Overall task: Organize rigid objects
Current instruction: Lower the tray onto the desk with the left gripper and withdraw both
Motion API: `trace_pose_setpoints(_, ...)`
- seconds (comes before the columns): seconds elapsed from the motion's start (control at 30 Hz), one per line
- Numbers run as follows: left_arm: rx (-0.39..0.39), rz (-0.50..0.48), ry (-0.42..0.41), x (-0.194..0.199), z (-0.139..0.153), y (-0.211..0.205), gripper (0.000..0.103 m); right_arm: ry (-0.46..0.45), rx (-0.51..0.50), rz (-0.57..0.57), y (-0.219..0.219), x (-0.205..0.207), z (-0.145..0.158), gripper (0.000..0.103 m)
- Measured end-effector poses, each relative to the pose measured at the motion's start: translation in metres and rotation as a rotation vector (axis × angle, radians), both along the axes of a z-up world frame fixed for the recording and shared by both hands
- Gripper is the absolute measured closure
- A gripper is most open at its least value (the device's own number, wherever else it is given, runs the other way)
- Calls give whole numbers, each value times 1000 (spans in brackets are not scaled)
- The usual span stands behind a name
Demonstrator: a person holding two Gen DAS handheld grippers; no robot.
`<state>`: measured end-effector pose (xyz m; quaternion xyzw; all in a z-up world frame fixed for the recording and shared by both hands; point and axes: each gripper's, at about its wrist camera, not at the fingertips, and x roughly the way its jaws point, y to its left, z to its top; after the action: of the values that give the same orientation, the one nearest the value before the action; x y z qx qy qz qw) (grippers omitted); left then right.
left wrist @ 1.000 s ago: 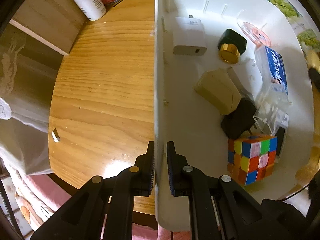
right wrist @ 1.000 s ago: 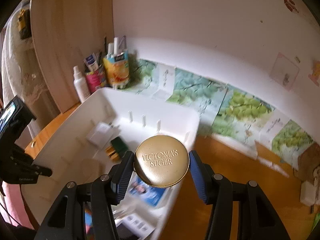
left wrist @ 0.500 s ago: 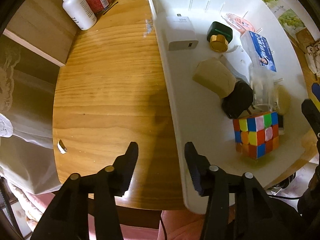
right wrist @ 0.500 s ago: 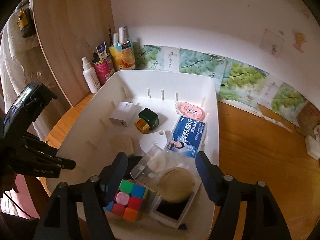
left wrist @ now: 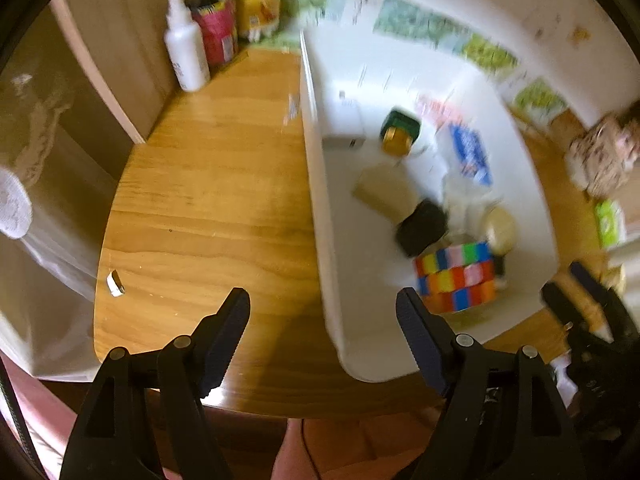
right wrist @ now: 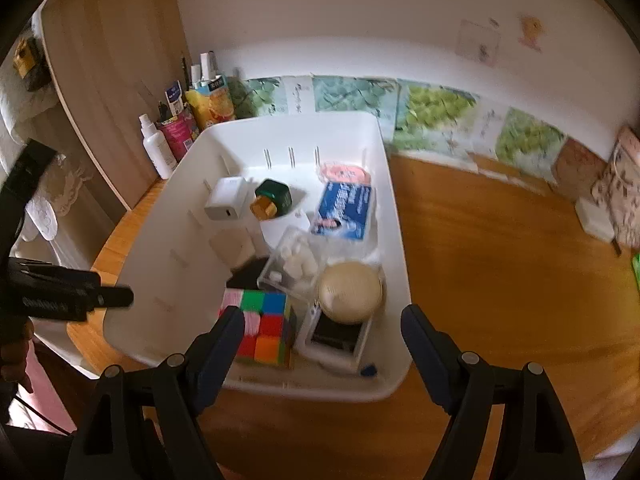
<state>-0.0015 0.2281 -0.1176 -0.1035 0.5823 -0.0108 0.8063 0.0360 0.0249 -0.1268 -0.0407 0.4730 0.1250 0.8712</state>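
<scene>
A white plastic bin point(right wrist: 396, 248) stands on the wooden table point(right wrist: 500, 280). It holds a colourful puzzle cube point(right wrist: 262, 330), a round gold compact point(right wrist: 350, 292), a white charger point(right wrist: 226, 200), a green jar with a gold lid point(right wrist: 272, 200), a blue-and-white packet point(right wrist: 346, 210) and a clear box point(right wrist: 292, 268). My right gripper point(right wrist: 322, 330) is open and empty, above the bin's near end. My left gripper point(left wrist: 322, 320) is open and empty, straddling the bin's left wall point(left wrist: 316, 184) from above. The cube point(left wrist: 456, 276) and compact point(left wrist: 498, 228) also show in the left wrist view.
A white bottle point(left wrist: 186, 58), a red can point(left wrist: 214, 34) and a carton point(right wrist: 210, 104) stand at the table's far left corner by a wooden panel point(right wrist: 108, 80). Small items point(right wrist: 596, 216) sit at the far right against the wall. The table edge point(left wrist: 120, 352) is near my left gripper.
My right gripper let go of the gold compact, which now lies in the bin, and drew back. My left gripper released the bin's wall, opened wide and pulled back.
</scene>
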Motion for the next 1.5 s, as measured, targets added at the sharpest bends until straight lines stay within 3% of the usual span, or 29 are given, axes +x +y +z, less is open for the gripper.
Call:
trace_pose_setpoints(0.33, 106, 10, -276, -4, 58, -59, 22, 0, 59, -25, -39, -8, 18, 21)
trace_pose_setpoints(0.67, 119, 99, -367, 14, 84, -138, 22, -50, 113, 6, -115, 5, 52, 14)
trace_pose_setpoints(0.8, 124, 129, -372, 19, 91, -170, 21, -43, 121, 11, -149, 17, 61, 1)
trace_pose_setpoints(1.0, 112, 158, -356, 22, 95, -200, 3, -38, 122, 10, -187, 26, 75, 0)
trace_pose_setpoints(1.23, 124, 155, -297, 19, 101, -220, 2, 33, 146, -27, -210, 28, 91, 0)
trace_pose_setpoints(1.5, 199, 144, -271, 13, 109, -231, 2, 83, 154, -53, -203, 20, 97, 0)
